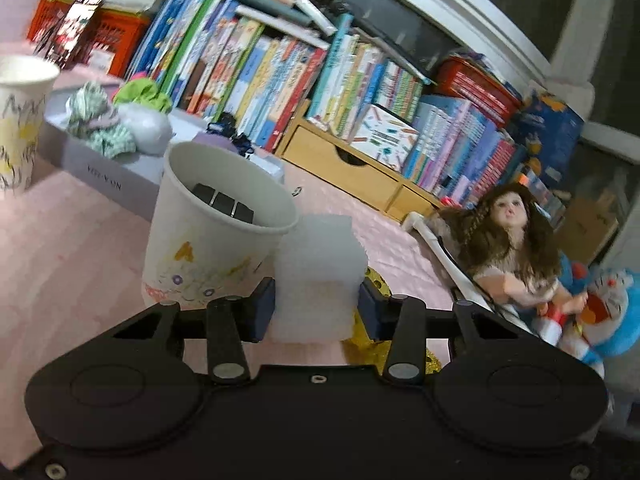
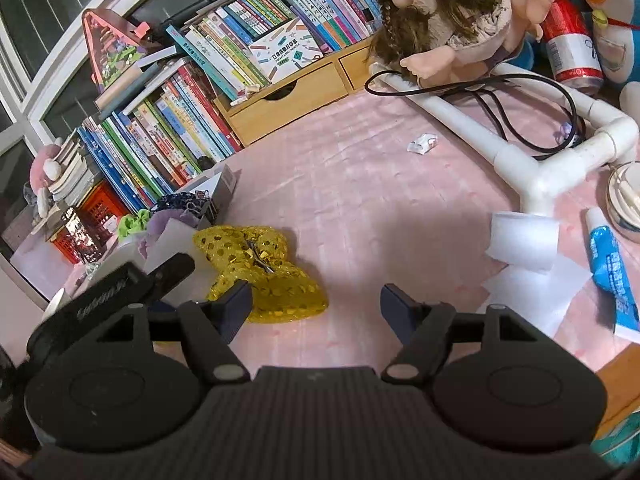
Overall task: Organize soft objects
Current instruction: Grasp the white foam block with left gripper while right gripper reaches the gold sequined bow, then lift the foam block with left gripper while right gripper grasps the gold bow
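My left gripper (image 1: 316, 308) is shut on a white foam block (image 1: 318, 276) and holds it just right of a white paper cup (image 1: 218, 224) that has black binder clips inside. A grey box lid (image 1: 100, 168) behind the cup carries soft scrunchies and cloth (image 1: 100, 120). My right gripper (image 2: 316, 312) is open and empty above the pink table. A gold sequin bow (image 2: 260, 272) lies just ahead of its left finger. A second white foam piece (image 2: 524, 244) lies to the right on paper.
Rows of books (image 1: 280, 76) and a wooden drawer unit (image 1: 352, 172) line the back. A doll (image 2: 440, 20), a white pipe frame (image 2: 540, 168), a black cable, a red can (image 2: 572, 44), a blue tube (image 2: 612, 272) and a second cup (image 1: 20, 120) stand around.
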